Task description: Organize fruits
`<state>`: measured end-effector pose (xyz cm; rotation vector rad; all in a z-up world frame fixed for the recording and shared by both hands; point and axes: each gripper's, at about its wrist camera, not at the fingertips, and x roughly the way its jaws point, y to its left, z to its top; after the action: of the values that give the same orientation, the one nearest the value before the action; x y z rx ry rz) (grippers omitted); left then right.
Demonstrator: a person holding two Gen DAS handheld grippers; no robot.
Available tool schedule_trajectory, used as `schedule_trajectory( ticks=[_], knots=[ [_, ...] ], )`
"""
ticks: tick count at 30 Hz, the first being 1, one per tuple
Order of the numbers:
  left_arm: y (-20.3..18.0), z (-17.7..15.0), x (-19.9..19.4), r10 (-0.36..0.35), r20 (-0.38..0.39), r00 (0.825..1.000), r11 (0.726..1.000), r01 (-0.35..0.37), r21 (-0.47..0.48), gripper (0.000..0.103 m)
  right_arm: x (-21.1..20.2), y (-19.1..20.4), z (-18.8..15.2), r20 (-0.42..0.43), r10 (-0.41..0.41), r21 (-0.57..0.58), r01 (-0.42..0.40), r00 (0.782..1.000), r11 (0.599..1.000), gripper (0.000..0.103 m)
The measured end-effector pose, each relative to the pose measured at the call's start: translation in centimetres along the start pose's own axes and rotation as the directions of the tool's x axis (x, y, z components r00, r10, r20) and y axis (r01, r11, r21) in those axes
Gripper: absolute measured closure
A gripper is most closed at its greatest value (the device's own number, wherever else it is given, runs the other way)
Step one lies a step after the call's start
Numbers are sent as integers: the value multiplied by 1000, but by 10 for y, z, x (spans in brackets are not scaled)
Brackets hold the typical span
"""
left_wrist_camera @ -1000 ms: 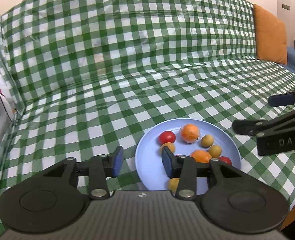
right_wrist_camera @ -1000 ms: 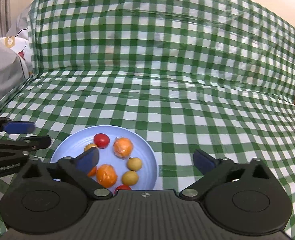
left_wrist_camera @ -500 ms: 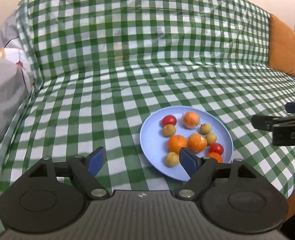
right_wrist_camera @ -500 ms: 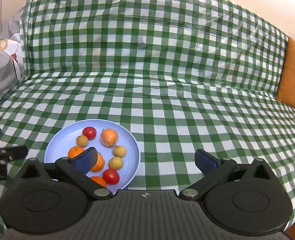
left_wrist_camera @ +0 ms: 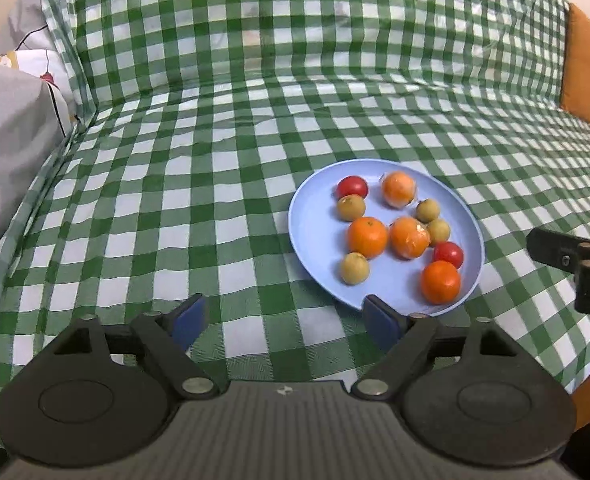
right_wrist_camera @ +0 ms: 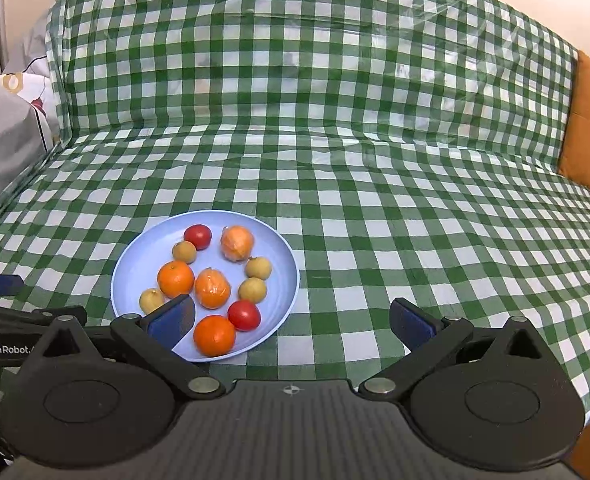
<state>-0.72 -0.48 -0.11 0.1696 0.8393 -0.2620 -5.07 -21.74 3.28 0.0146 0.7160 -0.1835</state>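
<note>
Fruit sits all together on the plate [left_wrist_camera: 307, 216]: four oranges, two tomatoes and four small tan fruits, none of them left out on the checked cloth [left_wrist_camera: 215, 160]. The nearest piece is the orange [left_wrist_camera: 440, 282] at the plate's front rim, with a tomato [left_wrist_camera: 448, 254] just behind it.

From the left tongs [left_wrist_camera: 285, 318] the plate lies ahead and to the right; their right pad hangs just over the plate's near rim, the left pad over bare cloth. Their jaws are opening, with nothing between them.

From the right tongs [right_wrist_camera: 293, 320] the plate lies ahead and to the left; their left pad overlaps the plate's near edge beside the front orange [right_wrist_camera: 214, 335], the right pad is well out over cloth. They are spread wide and grip nothing.

Both tongs flank the plate at about the same nearness, so I cannot say which is closer. The fruits are round, so no long axis governs a grasp. With everything plated, sorting looks done or close to it.
</note>
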Motion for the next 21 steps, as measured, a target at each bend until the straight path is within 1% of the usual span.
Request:
schedule_trajectory(
  ticks=[1, 11, 21],
  knots=[
    [1, 0, 0, 5, 2, 1000, 1000, -5, -3, 1, 1, 0, 0, -4, 1, 0, -1, 1000, 1000, 1],
    [0, 3, 5, -13, -25, 1000, 1000, 12, -24, 0, 5, 4, 2, -10, 0, -18, 0, 1000, 1000, 1],
    [-3, 5, 8, -9, -42, 999, 999, 7, -47, 0, 7, 5, 2, -12, 2, -23, -2, 1000, 1000, 1]
  ],
)
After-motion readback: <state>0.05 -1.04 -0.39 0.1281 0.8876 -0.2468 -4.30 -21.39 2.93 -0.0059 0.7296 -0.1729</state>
